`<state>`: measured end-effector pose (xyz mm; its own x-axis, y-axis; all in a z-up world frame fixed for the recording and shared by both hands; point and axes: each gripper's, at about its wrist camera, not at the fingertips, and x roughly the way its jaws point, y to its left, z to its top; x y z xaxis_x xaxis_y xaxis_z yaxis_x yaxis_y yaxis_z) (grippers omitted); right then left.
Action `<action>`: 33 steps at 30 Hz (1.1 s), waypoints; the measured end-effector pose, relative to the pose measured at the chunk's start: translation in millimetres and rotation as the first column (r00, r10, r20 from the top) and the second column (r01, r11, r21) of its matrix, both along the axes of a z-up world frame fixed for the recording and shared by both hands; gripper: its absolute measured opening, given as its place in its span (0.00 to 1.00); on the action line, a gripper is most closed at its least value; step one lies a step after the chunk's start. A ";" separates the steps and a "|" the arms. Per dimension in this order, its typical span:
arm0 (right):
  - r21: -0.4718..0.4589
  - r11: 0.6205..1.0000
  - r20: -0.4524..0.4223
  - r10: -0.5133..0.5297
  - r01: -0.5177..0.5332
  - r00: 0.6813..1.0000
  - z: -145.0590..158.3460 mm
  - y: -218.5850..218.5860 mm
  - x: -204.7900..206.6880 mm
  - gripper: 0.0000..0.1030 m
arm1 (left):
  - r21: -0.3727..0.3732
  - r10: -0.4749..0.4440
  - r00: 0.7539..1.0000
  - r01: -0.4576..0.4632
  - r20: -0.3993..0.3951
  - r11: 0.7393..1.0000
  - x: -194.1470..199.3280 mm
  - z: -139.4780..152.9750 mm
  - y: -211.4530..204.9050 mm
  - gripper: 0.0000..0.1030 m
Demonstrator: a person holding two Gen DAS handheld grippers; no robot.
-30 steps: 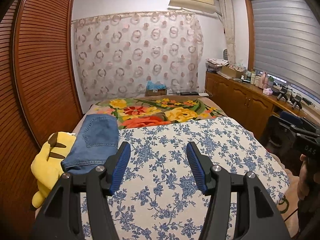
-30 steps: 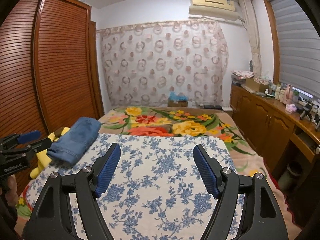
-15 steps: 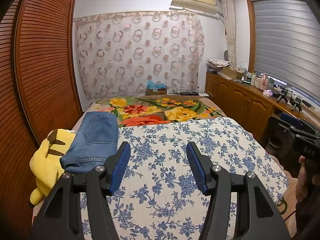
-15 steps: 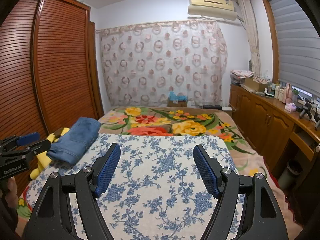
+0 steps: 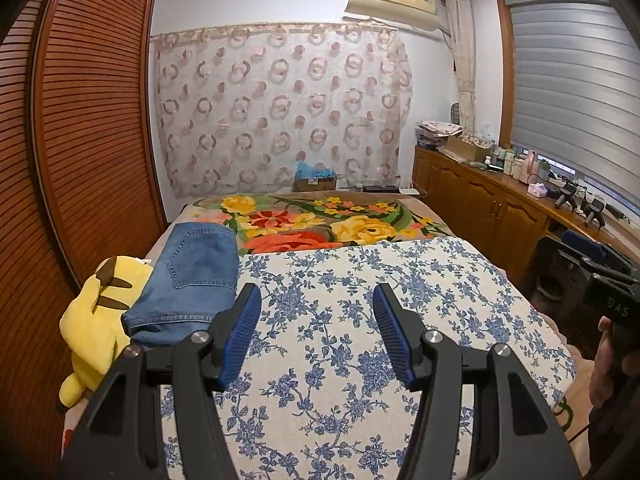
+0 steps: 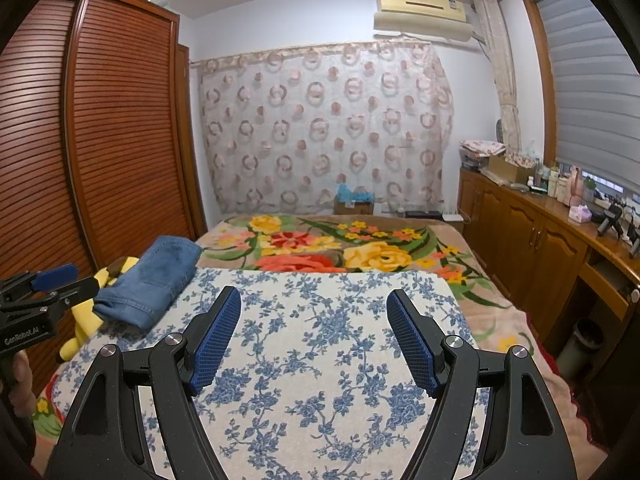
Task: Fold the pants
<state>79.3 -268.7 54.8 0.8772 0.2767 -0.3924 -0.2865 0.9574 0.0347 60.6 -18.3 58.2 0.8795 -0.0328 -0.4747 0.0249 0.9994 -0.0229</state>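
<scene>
Folded blue denim pants [image 5: 192, 280] lie at the left edge of the bed, also in the right wrist view [image 6: 154, 280]. My left gripper [image 5: 316, 304] is open and empty, held above the blue-flowered cloth [image 5: 360, 340], just right of the pants. My right gripper [image 6: 314, 308] is open and empty above the same cloth [image 6: 320, 360], well right of the pants. The left gripper shows at the left edge of the right wrist view [image 6: 48, 284]; the right one shows at the right edge of the left wrist view [image 5: 600, 264].
A yellow plush toy [image 5: 96, 320] lies against the pants' left side. A bright floral blanket [image 5: 320, 220] covers the far bed. A louvred wooden wardrobe [image 5: 80, 140] stands left; a wooden cabinet [image 5: 480, 200] with clutter runs along the right.
Both grippers stay open and nearly still; the left wrist view has shifted slightly, so the pants and plush sit a little further right in it.
</scene>
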 end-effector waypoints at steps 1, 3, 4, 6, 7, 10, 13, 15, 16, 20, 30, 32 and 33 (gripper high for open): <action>0.000 1.000 0.001 -0.001 0.001 1.000 -0.1 0.1 -0.1 0.75 | -0.001 0.001 1.000 -0.001 0.000 1.000 -0.2 0.1 -0.3 0.56; 0.000 1.000 0.001 -0.001 0.001 1.000 -0.2 -0.1 -0.1 0.75 | 0.000 0.002 1.000 -0.002 0.000 1.000 -0.1 0.3 -0.2 0.56; 0.001 1.000 0.001 0.000 0.000 1.000 -0.3 -0.1 -0.1 0.75 | 0.000 0.002 1.000 -0.002 0.000 1.000 -0.2 0.3 0.0 0.56; 0.000 1.000 0.000 -0.002 0.002 1.000 -0.5 -0.2 -0.1 0.75 | -0.002 0.003 1.000 -0.003 0.000 1.000 -0.6 0.8 0.0 0.56; 0.001 1.000 0.000 0.000 0.000 1.000 -0.6 -0.4 0.0 0.75 | -0.001 0.003 1.000 -0.003 0.000 1.000 -0.4 0.7 0.3 0.56; 0.000 1.000 0.001 0.000 0.000 1.000 -0.7 -0.5 0.1 0.75 | -0.001 0.003 1.000 -0.003 0.000 1.000 -0.4 1.0 0.1 0.56; 0.000 1.000 0.000 -0.002 0.002 1.000 -1.2 -0.6 0.0 0.75 | -0.002 0.003 1.000 -0.003 0.001 1.000 -0.2 1.4 0.6 0.56; 0.001 1.000 0.001 -0.003 0.003 1.000 -1.0 -1.5 -1.0 0.75 | -0.002 0.003 1.000 -0.003 0.001 1.000 -0.3 1.8 0.3 0.56; 0.001 1.000 0.001 -0.002 0.002 1.000 -1.2 -0.9 0.1 0.75 | -0.002 0.003 1.000 -0.003 0.001 1.000 -0.1 1.6 0.7 0.56; 0.000 1.000 0.002 0.001 -0.001 1.000 -1.3 -1.9 -0.6 0.75 | -0.003 0.003 1.000 -0.003 0.003 1.000 -0.8 1.6 -0.3 0.56; 0.002 1.000 0.001 0.001 -0.001 1.000 -2.2 -2.1 0.5 0.76 | -0.002 0.001 1.000 -0.001 0.002 1.000 -1.0 1.3 0.0 0.56; 0.000 1.000 0.002 0.000 0.000 1.000 -2.4 -2.1 0.2 0.76 | -0.005 0.003 1.000 -0.003 0.003 1.000 -1.1 1.4 0.3 0.56; 0.001 1.000 0.002 -0.001 0.001 1.000 -2.5 -2.1 0.3 0.76 | -0.005 0.003 1.000 -0.003 0.003 1.000 -1.1 1.3 0.4 0.56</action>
